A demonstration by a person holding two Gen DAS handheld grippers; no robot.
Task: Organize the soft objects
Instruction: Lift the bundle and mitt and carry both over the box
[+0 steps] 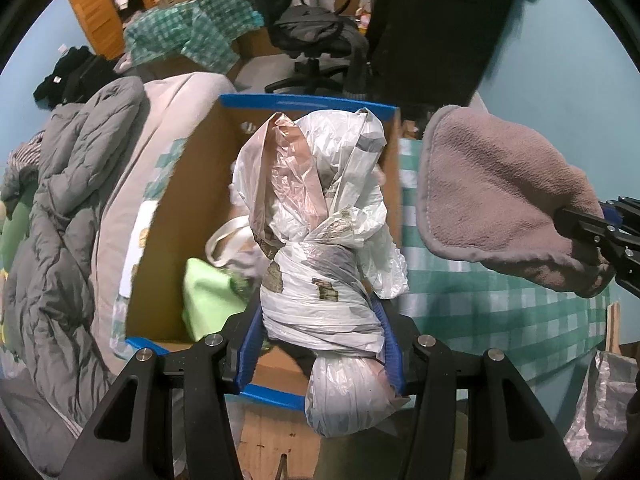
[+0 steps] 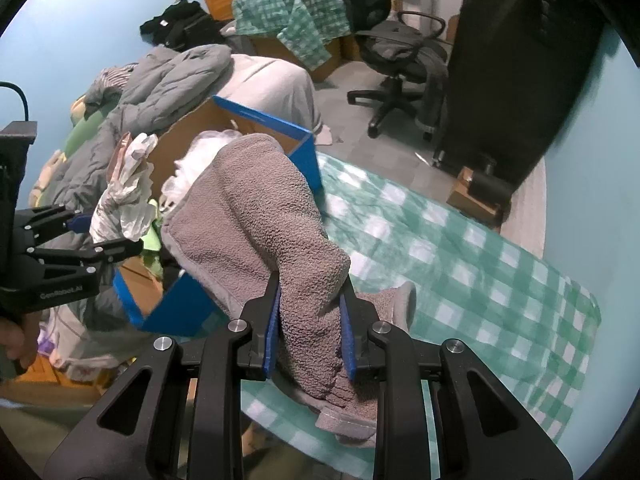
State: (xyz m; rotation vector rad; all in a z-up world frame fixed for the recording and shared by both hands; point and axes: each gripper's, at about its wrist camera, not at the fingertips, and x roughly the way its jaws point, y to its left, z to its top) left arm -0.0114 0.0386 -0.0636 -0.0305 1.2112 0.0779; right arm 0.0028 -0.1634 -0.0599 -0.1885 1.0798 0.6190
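Left wrist view: green checked bedcover (image 1: pixel 500 304) spread right of the cardboard box (image 1: pixel 200 184), pale blue wall (image 1: pixel 560 80) behind. Grey quilt (image 1: pixel 60 208) heaped left of the box; office chair (image 1: pixel 316 40) and a second checked cloth (image 1: pixel 192 28) on a carton beyond the box, near a wooden cupboard (image 1: pixel 96 8). Tall dark cabinet (image 1: pixel 440 32) past the box's far right corner. Box open, blue-edged, with a light green cloth (image 1: pixel 208 296) and a white bag (image 1: pixel 228 240) inside.

Left gripper (image 1: pixel 320 344) pinching a knotted bundle of plastic bags (image 1: pixel 320 220), held above the box's near edge and hiding much of the inside. Blue pads pressed on both sides of the bundle's narrow waist.

Right wrist view: right gripper (image 2: pixel 310 336) clamped on a grey towel (image 2: pixel 256 220), jaws squeezed tight on the folded cloth. Towel hanging over the box's right corner and the bedcover beside it, blocking the view into the box. Left gripper at the left edge of this view, a hand (image 2: pixel 16 344) below it. Small brown carton (image 2: pixel 476 196) on the floor far right of the box, at the foot of the dark cabinet.
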